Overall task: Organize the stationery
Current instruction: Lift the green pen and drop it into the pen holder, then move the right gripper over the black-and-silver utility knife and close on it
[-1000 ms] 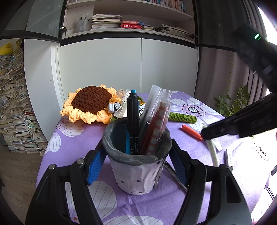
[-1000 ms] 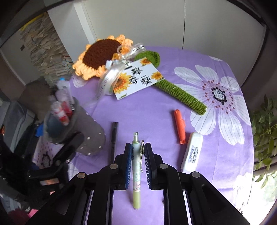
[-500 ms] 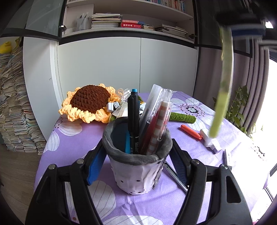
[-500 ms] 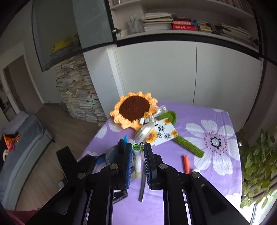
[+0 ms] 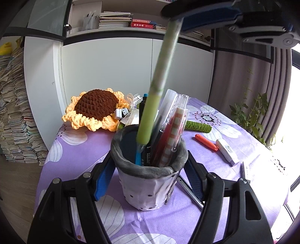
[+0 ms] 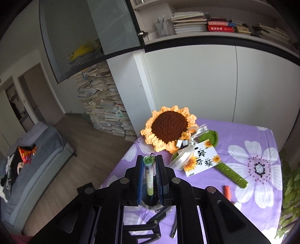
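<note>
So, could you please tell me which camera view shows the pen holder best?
The left wrist view: the pen holder stands whole between the left hand-held gripper's fingers. In the right wrist view it is nearly all hidden below the right hand-held gripper.

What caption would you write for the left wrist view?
Left gripper steadies the pen holder while the right gripper lowers a green pen toward it.
</note>
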A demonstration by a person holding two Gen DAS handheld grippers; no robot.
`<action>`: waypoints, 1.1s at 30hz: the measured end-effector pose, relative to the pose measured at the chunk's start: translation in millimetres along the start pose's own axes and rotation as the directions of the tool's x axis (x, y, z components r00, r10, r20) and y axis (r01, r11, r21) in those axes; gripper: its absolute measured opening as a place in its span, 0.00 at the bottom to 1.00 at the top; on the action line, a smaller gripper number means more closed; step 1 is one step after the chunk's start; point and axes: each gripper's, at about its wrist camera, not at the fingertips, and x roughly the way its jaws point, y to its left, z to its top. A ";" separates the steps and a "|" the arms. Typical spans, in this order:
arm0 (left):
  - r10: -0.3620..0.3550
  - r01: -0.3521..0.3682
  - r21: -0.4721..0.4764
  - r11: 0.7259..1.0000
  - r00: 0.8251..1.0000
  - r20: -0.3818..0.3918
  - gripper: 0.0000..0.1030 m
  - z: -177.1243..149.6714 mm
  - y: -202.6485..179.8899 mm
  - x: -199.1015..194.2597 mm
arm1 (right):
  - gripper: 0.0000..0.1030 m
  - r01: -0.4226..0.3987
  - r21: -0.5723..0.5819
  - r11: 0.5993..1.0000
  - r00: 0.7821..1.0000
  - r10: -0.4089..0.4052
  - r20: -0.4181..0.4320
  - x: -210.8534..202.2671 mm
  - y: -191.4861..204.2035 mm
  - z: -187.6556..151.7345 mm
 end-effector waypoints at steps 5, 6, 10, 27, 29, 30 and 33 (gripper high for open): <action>0.000 0.000 0.000 1.000 1.000 0.000 0.69 0.0 0.1 0.0 | 0.14 -0.025 0.016 1.000 0.999 0.026 -0.043 23.9 -5.6 -8.3; 0.000 0.000 -0.001 1.000 1.000 0.000 0.69 0.0 -0.1 -0.1 | 0.14 -0.029 0.018 0.999 0.998 0.030 -0.052 28.2 -6.0 -10.7; -0.001 0.001 -0.001 1.000 1.000 -0.002 0.69 0.0 -0.4 -0.3 | 0.14 -0.055 0.028 0.998 0.992 0.058 -0.108 45.6 -8.5 -22.8; 0.006 -0.006 -0.004 1.000 1.000 -0.001 0.68 0.5 0.5 -0.8 | 0.14 0.171 0.216 0.961 0.940 -0.093 -0.328 53.8 -91.7 -79.3; 0.023 -0.023 -0.012 1.000 1.000 0.001 0.68 0.5 2.0 -1.9 | 0.14 0.167 0.241 0.956 0.918 -0.061 -0.393 75.5 -100.0 -92.6; 0.031 -0.031 -0.017 0.999 1.000 0.002 0.68 0.5 3.4 -2.5 | 0.14 0.160 0.250 0.955 0.912 -0.047 -0.407 83.2 -101.3 -96.7; 0.048 -0.048 -0.020 0.999 0.999 0.004 0.67 0.3 5.3 -3.7 | 0.14 0.141 0.250 0.958 0.906 -0.023 -0.422 99.3 -99.3 -98.7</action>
